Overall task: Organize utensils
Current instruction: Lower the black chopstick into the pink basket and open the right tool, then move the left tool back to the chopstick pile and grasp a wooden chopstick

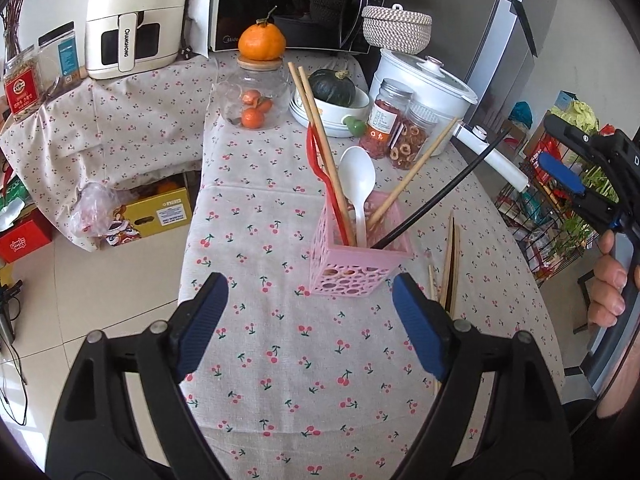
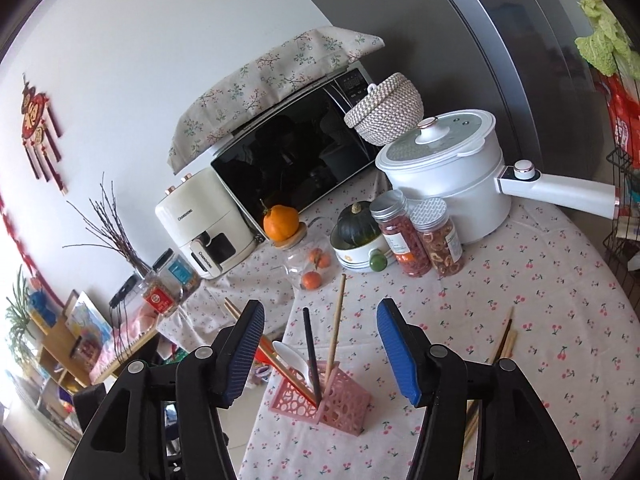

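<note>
Looking mostly done: pink holder (image 1: 354, 258) mid-desk has spoon (image 1: 359, 184), black chopstick (image 1: 440, 188) and others; loose chopsticks (image 1: 450, 256) at its 3 o'clock remain. Left gripper (image 1: 310, 320) and right gripper (image 2: 320, 348) both spread, empty.

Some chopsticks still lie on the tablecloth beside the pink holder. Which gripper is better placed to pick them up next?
Likely the left gripper: open, low, with the loose chopsticks beside its fingertip. The right gripper is open above the pink holder.

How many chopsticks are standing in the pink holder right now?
4. Two wooden chopsticks lean together at the pink holder's left, a single wooden chopstick and a black chopstick lean right. Loose chopsticks lie on the tablecloth beside it, uncounted.
</note>
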The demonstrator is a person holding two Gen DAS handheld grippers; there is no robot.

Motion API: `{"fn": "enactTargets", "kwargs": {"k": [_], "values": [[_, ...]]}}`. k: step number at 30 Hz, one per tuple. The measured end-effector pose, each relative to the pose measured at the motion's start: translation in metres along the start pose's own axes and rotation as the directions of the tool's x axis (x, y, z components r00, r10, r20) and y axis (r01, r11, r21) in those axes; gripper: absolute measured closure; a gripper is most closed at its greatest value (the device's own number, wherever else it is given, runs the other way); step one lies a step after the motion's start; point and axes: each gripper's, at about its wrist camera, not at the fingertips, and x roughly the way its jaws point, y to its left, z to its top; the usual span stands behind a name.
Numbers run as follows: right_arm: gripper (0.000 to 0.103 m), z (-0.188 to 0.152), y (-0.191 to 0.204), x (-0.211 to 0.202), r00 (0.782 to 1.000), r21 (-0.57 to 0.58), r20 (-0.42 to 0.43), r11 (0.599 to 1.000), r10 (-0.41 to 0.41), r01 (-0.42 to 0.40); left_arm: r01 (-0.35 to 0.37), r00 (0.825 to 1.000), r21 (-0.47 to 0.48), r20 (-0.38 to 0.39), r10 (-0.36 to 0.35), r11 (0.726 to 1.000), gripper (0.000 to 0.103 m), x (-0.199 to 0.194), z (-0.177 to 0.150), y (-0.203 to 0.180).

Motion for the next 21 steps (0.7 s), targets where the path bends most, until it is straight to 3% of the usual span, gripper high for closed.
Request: {"fn": "enactTargets", "kwargs": {"k": [5, 12, 21], "values": [[0.031, -0.002, -0.02, -0.014, 0.995, -0.04, -0.027, 0.995, -0.095, 0.094, 0.01, 1.0, 0.014, -0.024, -0.01, 1.0, 0.018, 0.005, -0.004, -0.014], [0.018, -0.016, -0.042, -0.027, 0.971, -0.128, -0.083, 0.969, -0.224, 0.213, 0.023, 0.997, 0.059, -0.073, -0.018, 0.998, 0.017, 0.019, -0.013, -0.043], [0.014, -0.039, -0.076, -0.024, 0.906, -0.194, -0.214, 0.925, -0.366, 0.328, 0.036, 0.987, 0.147, -0.161, -0.012, 0.988, 0.017, 0.049, -0.033, -0.09]]}}
